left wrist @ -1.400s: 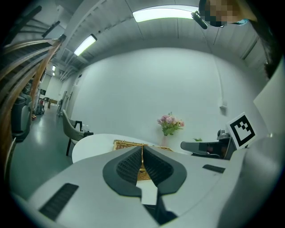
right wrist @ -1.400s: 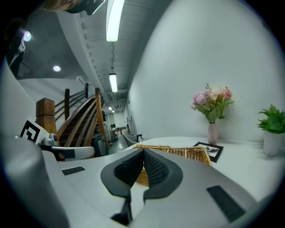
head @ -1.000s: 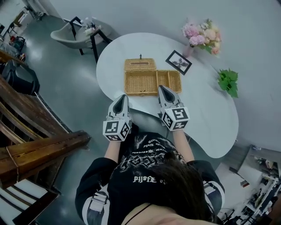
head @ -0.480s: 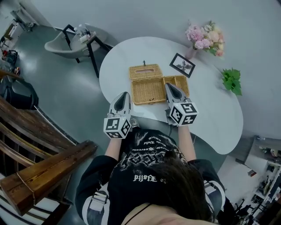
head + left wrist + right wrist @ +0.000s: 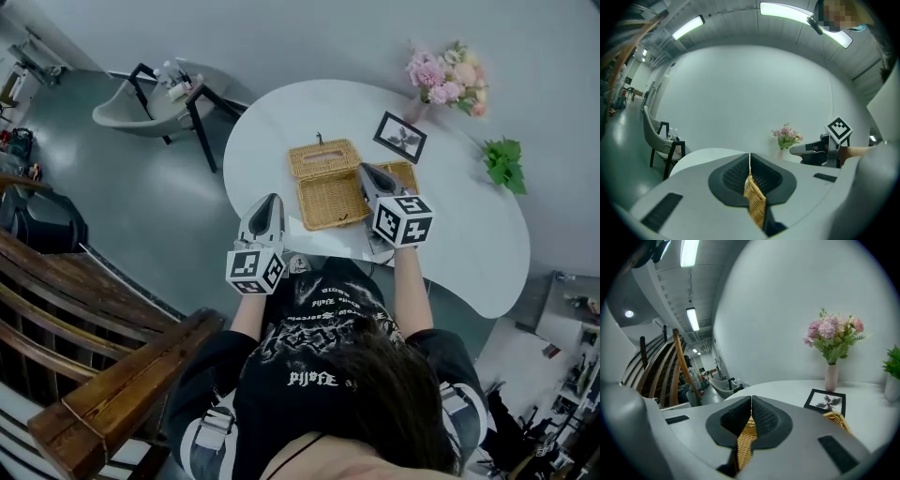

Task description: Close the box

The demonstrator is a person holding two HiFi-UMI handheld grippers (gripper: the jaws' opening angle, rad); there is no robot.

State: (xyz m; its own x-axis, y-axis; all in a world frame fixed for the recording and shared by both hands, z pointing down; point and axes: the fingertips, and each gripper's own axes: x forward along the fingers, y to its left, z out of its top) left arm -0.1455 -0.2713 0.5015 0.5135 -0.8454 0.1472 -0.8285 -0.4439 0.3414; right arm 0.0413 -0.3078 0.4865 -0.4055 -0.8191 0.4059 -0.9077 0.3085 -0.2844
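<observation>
An open wicker box (image 5: 333, 199) stands on the white table (image 5: 469, 234). Its lid (image 5: 323, 157) lies flat behind it, and a second wicker section (image 5: 405, 172) lies at its right. My right gripper (image 5: 366, 170) is shut and empty, its tip above the seam between the box and the right section. In the right gripper view the shut jaws (image 5: 751, 399) show wicker (image 5: 744, 441) below them. My left gripper (image 5: 271, 200) is shut and empty by the table's near edge, left of the box. The left gripper view (image 5: 749, 155) shows wicker (image 5: 755, 206) under its jaws.
A black picture frame (image 5: 400, 137), a vase of pink flowers (image 5: 448, 75) and a green plant (image 5: 504, 161) stand at the table's far side. A grey chair (image 5: 131, 98) and a dark side table (image 5: 192, 94) are at the left. A wooden railing (image 5: 112, 394) runs by my left side.
The head view has swung, so the table sits more to the right. My right gripper has reached a little farther over the box. The left gripper has stayed at the table's near edge.
</observation>
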